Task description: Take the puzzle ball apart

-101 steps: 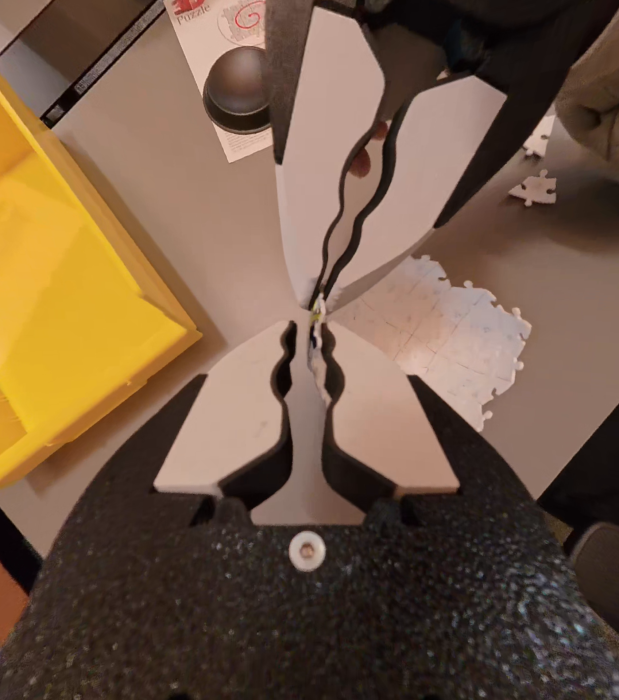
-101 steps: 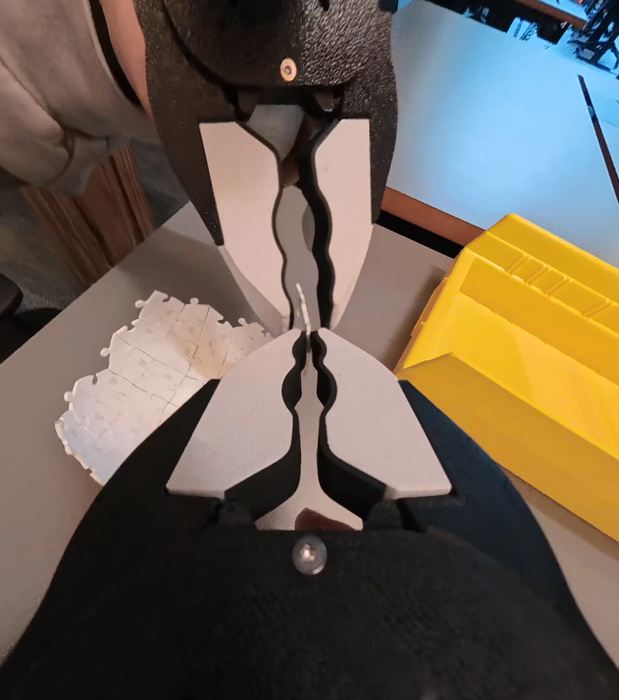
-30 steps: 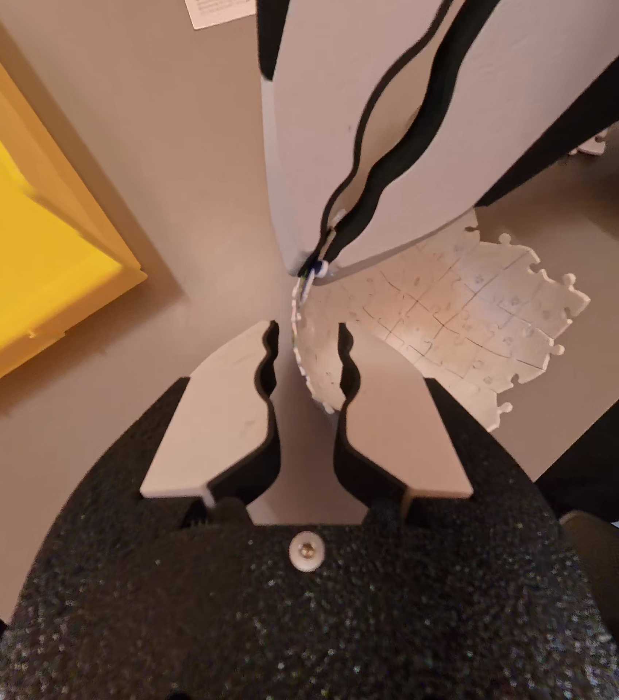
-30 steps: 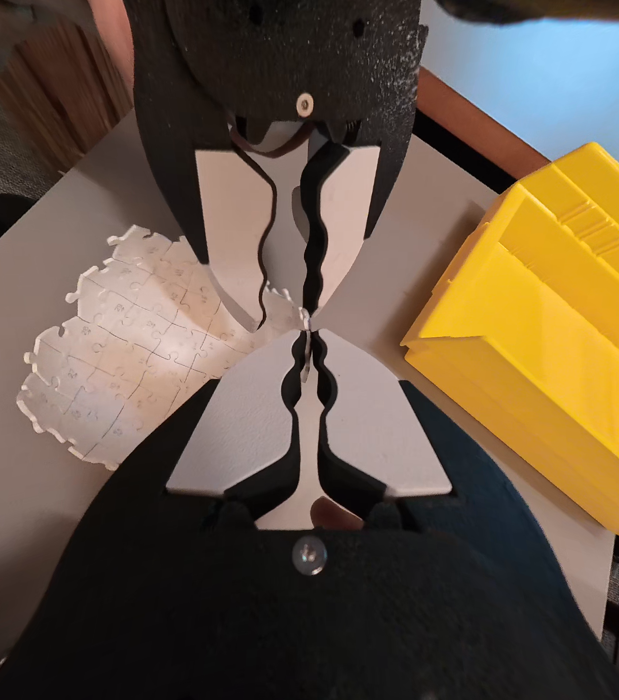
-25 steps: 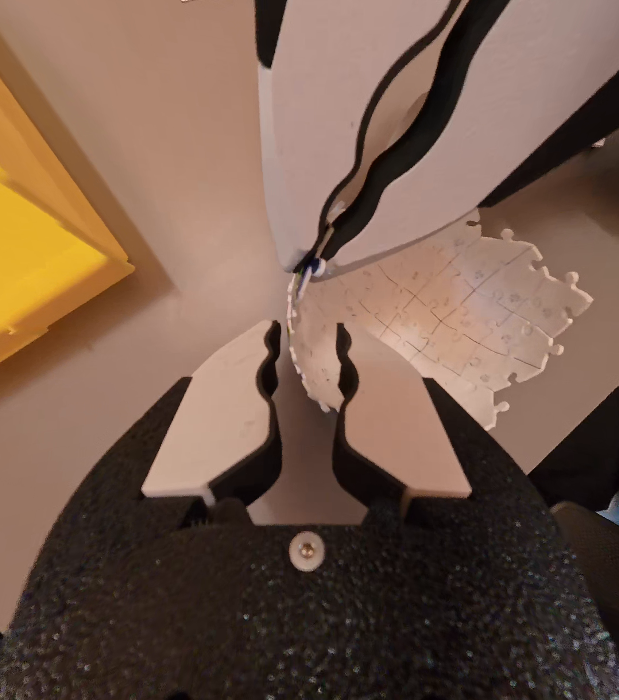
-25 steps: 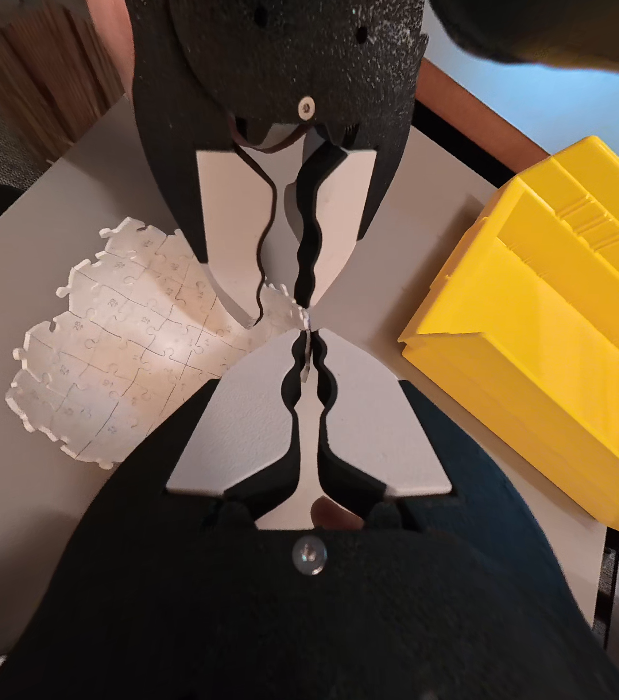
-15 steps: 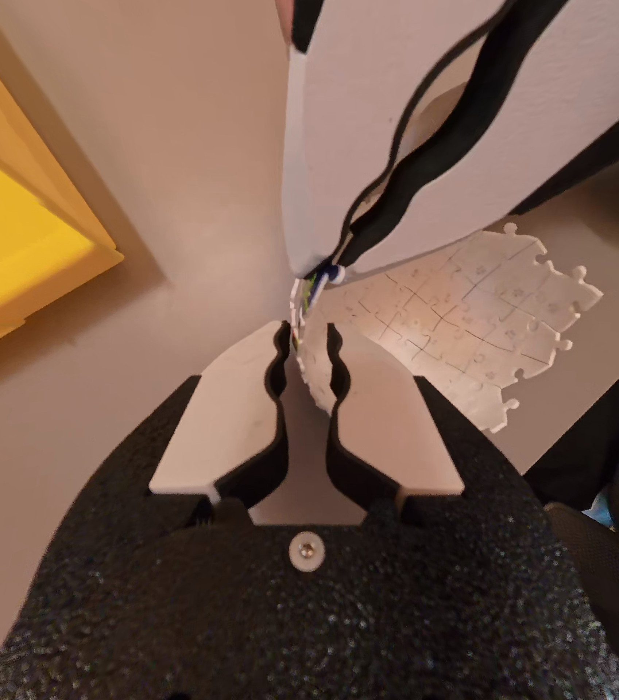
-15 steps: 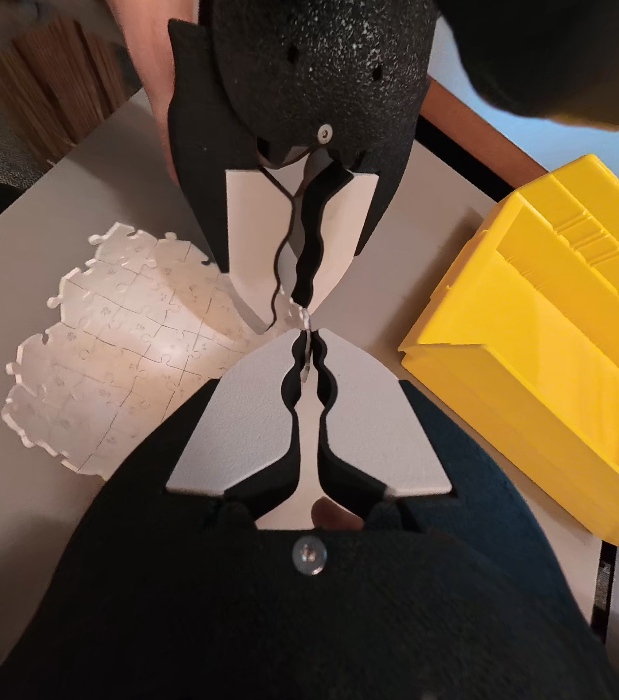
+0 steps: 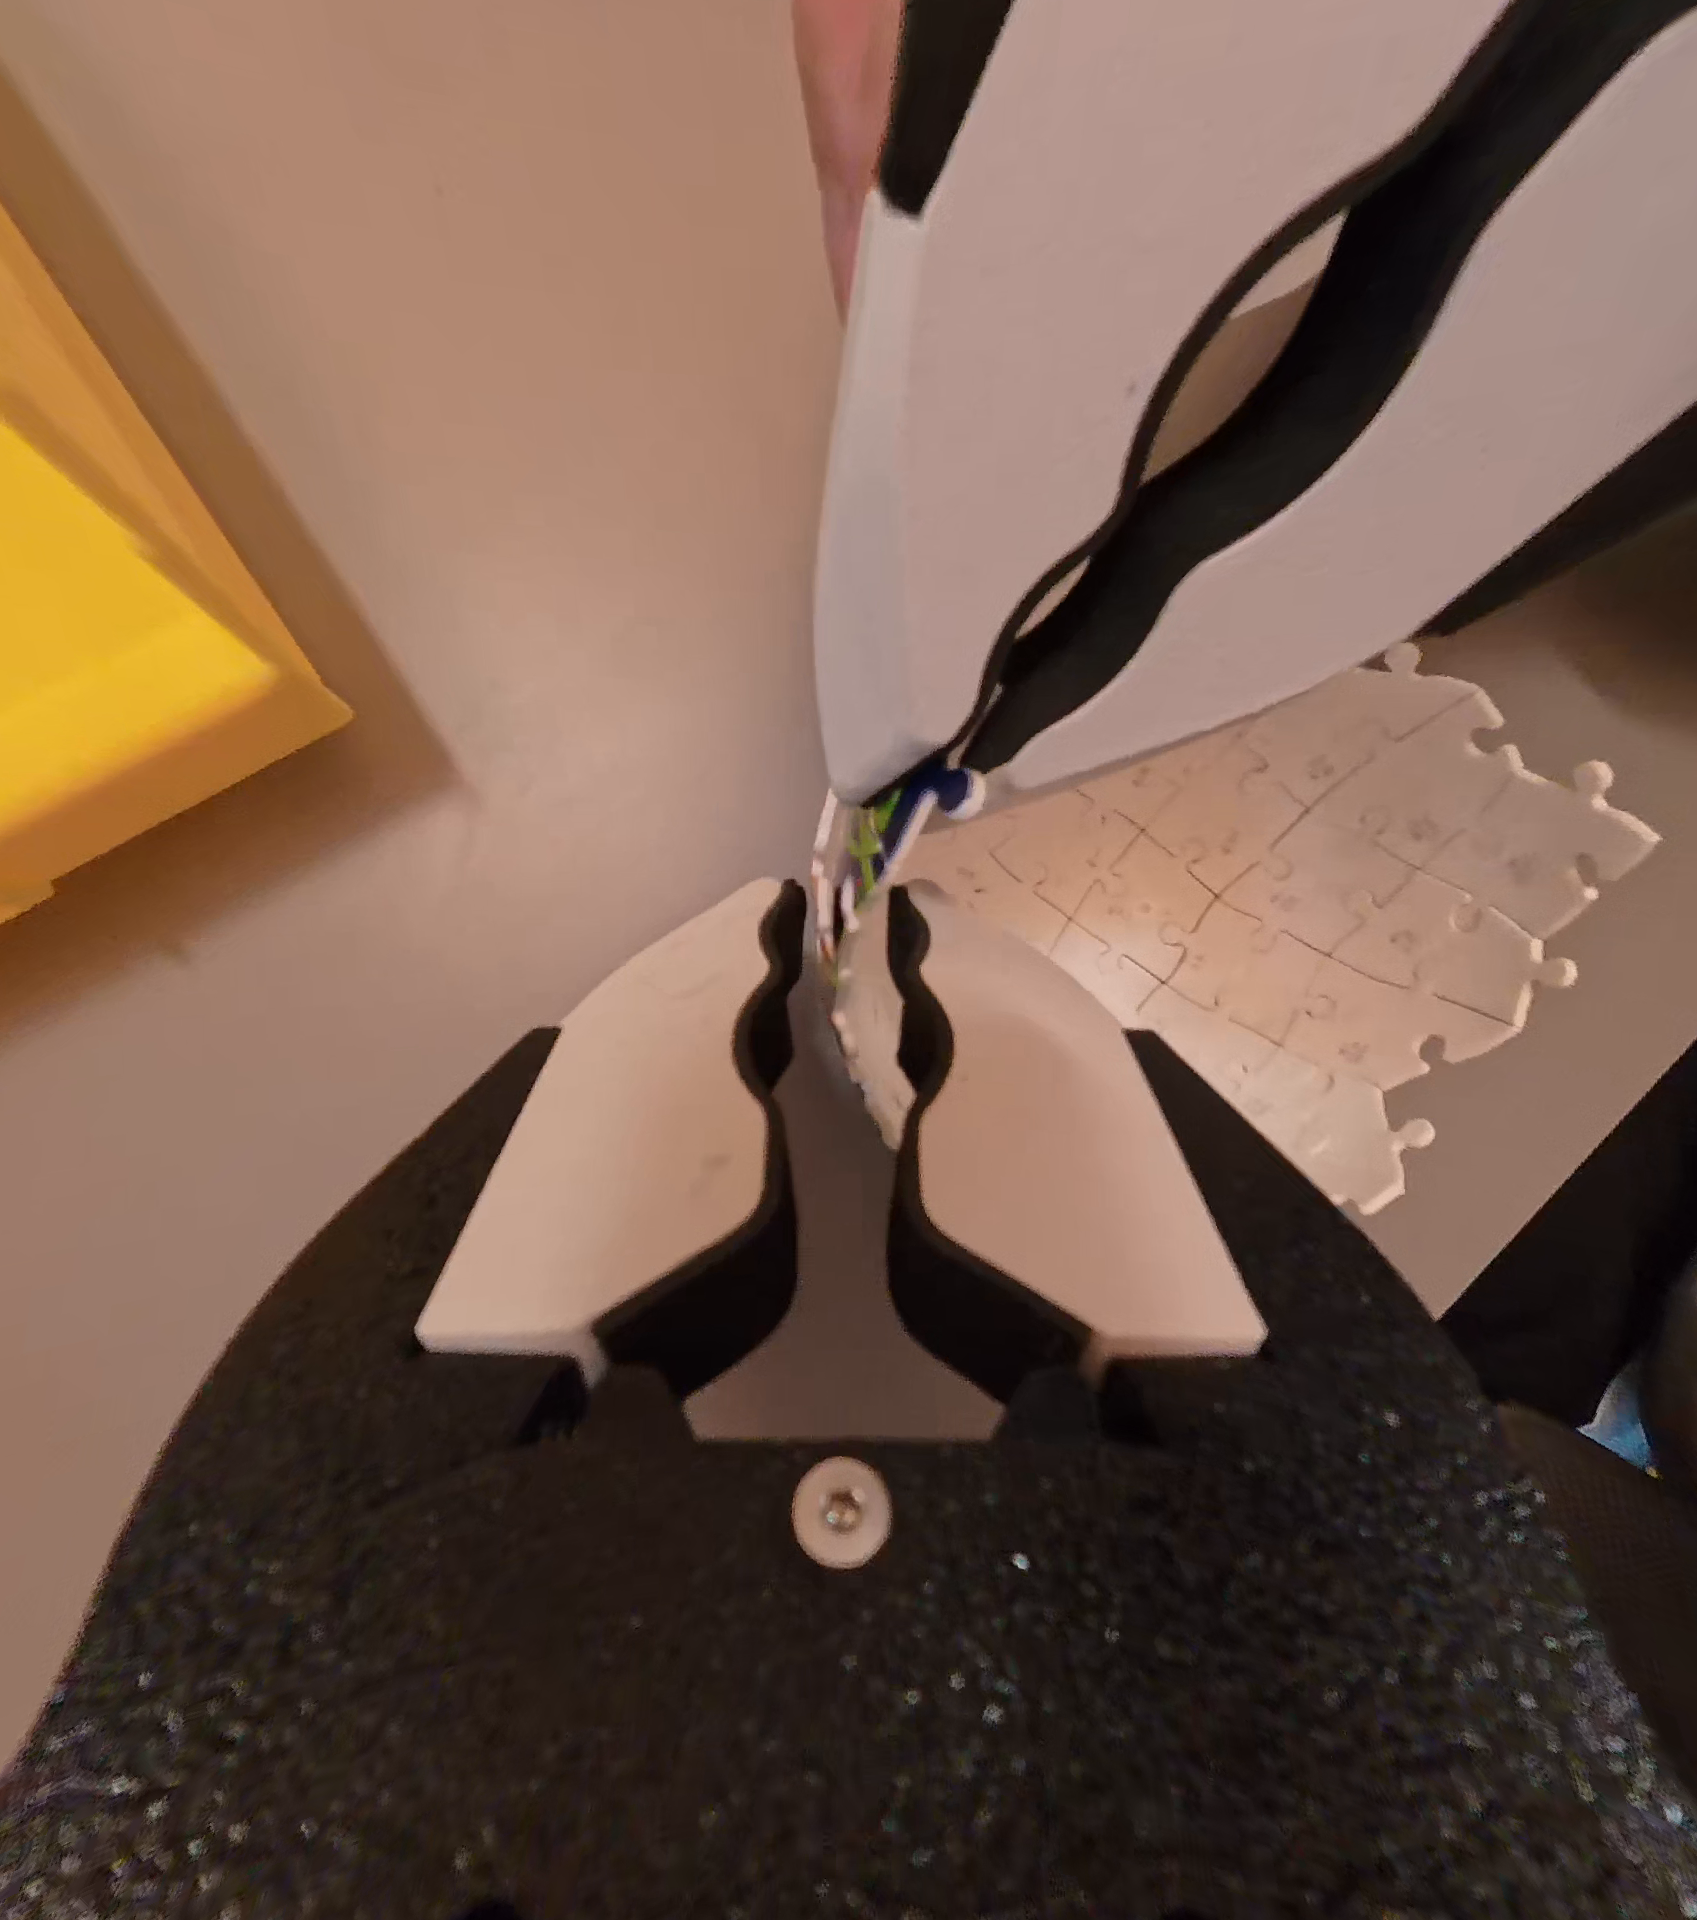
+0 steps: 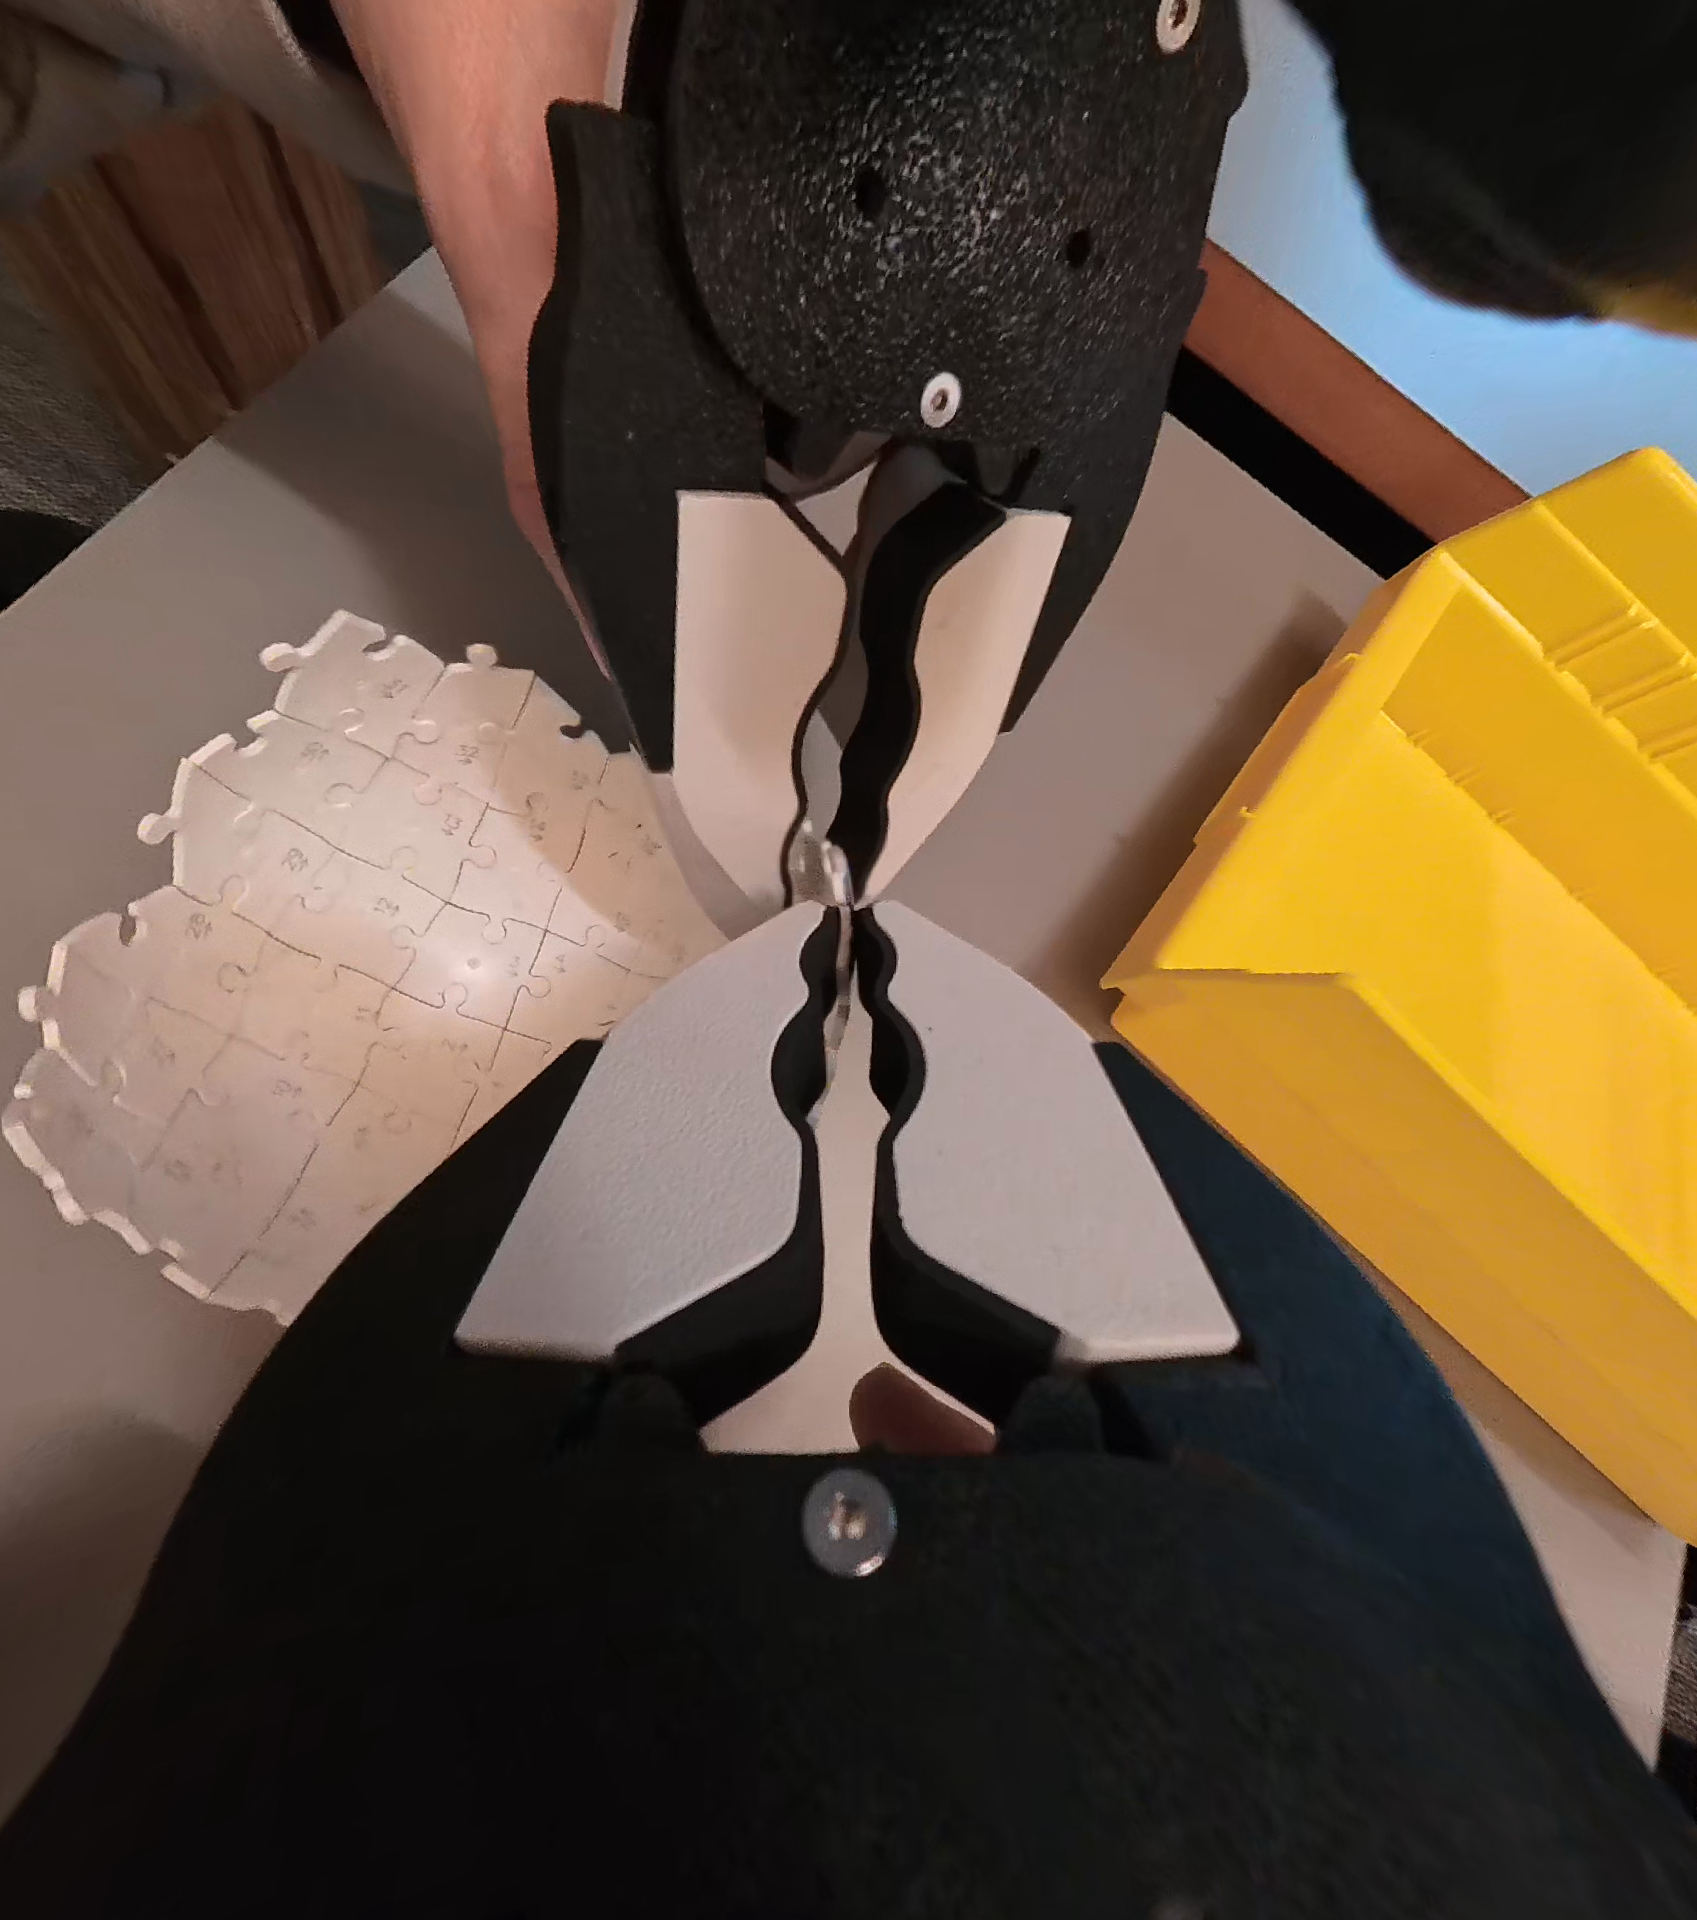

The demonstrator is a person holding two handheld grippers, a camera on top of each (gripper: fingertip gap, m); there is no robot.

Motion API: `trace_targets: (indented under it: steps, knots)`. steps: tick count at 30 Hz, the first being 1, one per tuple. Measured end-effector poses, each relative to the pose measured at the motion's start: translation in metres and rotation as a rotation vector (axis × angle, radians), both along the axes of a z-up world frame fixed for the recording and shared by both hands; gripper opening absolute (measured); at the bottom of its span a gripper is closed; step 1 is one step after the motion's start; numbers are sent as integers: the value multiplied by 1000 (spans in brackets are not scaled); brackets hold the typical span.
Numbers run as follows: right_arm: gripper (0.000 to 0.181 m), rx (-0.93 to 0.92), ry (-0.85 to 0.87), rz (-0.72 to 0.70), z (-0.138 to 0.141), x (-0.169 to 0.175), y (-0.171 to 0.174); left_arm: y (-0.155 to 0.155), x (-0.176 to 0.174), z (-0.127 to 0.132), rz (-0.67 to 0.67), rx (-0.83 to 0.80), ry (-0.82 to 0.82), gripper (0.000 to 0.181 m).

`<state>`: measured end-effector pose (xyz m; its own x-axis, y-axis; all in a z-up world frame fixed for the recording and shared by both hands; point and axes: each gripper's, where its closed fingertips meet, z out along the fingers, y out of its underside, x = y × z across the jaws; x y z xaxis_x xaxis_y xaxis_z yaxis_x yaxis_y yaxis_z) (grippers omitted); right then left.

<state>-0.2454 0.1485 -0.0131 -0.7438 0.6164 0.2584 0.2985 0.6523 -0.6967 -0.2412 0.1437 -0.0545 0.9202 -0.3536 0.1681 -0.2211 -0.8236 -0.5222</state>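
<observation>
Pinching the same small cluster of puzzle pieces from opposite ends, the two grippers meet tip to tip above the counter. In the right wrist view, the right gripper is clenched on the near edge of the cluster, which stands on edge between its jaws. Directly ahead, the left gripper comes in from the far side and bites the opposite edge.

The left wrist view is less clear: its jaws are narrowed around the thin edge of the pieces but a slim gap shows beside it, so I cannot tell whether they press on it yet. The cluster's long axis runs along the line joining the two grippers, so pulling them apart along that line looks like the way to break a seam.

The pieces show white backs with a strip of green and blue print at the edge. Beyond and to one side, the larger curved shell of joined white pieces rests on the counter, concave side up. Farther off sits the yellow bin.
</observation>
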Motion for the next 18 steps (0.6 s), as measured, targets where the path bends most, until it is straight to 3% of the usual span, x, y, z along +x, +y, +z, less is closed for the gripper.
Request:
trace_targets:
  steps: [5,18]
  knots:
    - [3,-8,1,-8,-2,-2,0,4,-2,3,10,29,4,5]
    - [17,-71,27,-72,10,0,20,3,-7,-1,47,15,17,3]
